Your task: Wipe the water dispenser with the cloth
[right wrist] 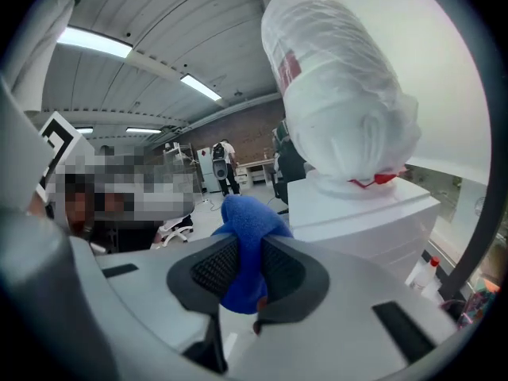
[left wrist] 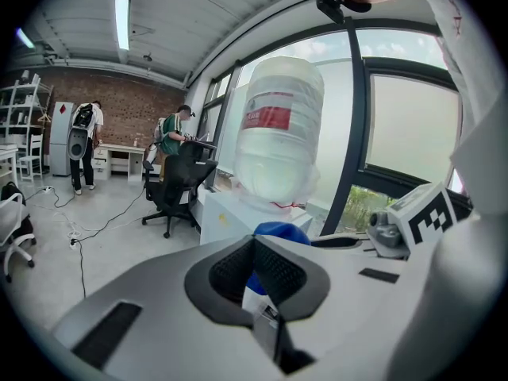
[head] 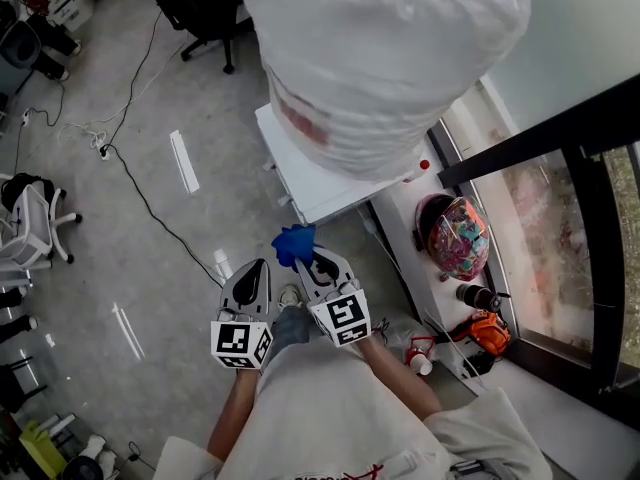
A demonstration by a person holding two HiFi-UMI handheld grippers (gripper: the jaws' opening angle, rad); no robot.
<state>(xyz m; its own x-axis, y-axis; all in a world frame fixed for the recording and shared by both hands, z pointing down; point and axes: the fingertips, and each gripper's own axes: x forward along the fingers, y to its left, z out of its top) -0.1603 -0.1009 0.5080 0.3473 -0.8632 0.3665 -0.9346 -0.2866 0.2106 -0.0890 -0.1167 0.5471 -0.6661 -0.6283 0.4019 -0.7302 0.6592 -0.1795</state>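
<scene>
right gripper (right wrist: 242, 252): clamped tight on the blue cloth (right wrist: 246, 217), a wad of it pokes out past the tips
left gripper (left wrist: 254, 246): jaws pinched together, nothing in them (the blue behind them is the other gripper's cloth)
cloth spot: up in the air, close to the front corner of the water dispenser (head: 318, 183), can't tell if it's touching
water dispenser: white box with a plastic-wrapped bottle (head: 385, 53) on top, right next to the window (head: 545, 248)
both grippers: side by side, near each other

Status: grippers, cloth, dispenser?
Right hand-held gripper shut on blue cloth. Left hand-held gripper shut, empty. Cloth not yet on water dispenser; nothing between.
</scene>
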